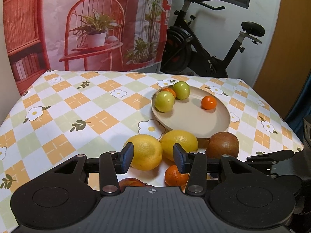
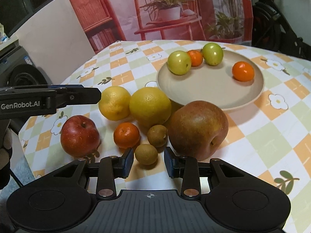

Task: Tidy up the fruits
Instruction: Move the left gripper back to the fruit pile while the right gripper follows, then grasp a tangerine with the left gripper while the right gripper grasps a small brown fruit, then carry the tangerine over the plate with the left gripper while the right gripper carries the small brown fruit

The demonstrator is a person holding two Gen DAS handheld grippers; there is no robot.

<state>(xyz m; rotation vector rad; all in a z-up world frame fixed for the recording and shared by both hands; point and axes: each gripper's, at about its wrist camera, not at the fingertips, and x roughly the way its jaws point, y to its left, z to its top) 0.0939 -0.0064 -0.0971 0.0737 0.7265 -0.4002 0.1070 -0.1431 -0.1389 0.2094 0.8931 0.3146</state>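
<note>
The right tool (image 2: pixel 148 162) is standing apart around a small brown longan (image 2: pixel 146 154), pads not touching, near the desk's front edge. It is looking light, round, thin-shelled; grip across its middle. The left tool (image 1: pixel 153 158) is hanging apart over a lemon (image 1: pixel 146 151).

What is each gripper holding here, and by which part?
Nothing is held. The left gripper stands open above a lemon; the right gripper flanks a small brown fruit without touching it.
</note>
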